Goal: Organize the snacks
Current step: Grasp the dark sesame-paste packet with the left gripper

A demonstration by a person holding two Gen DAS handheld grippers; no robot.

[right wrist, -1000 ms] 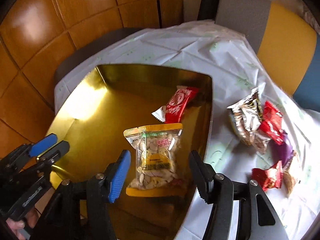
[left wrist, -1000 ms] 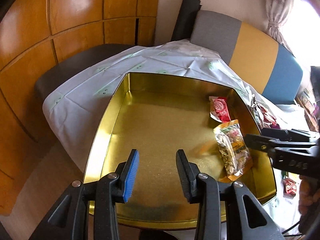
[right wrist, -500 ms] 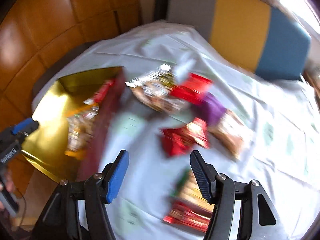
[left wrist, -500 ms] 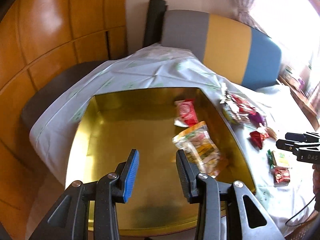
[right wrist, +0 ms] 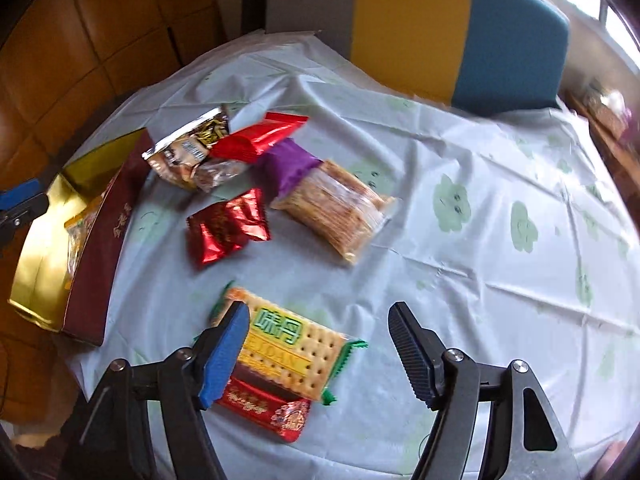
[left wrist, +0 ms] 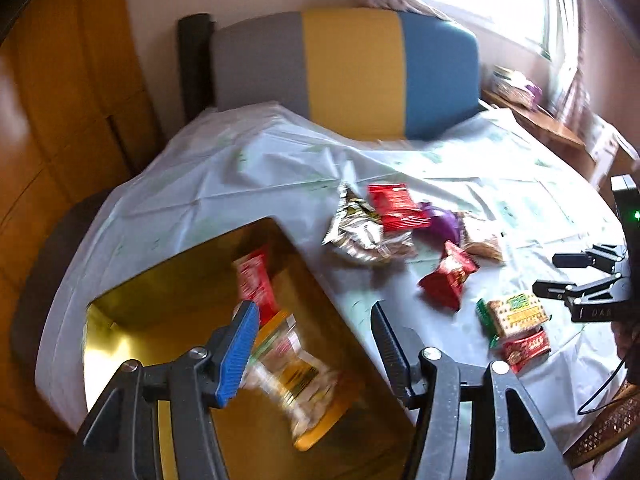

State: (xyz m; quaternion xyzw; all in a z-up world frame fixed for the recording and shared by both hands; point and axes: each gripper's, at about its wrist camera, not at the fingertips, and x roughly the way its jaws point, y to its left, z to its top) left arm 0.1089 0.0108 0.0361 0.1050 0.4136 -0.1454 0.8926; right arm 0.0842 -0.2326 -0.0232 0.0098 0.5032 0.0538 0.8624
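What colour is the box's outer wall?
Dark maroon outer wall with gold lettering, gold inside; clearest in the right wrist view.

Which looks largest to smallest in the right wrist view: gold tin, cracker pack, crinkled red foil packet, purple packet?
1. gold tin, although partly cut off at the edge
2. cracker pack, though it lies nearest the camera
3. crinkled red foil packet
4. purple packet, partly covered, so 3 and 4 are unsure
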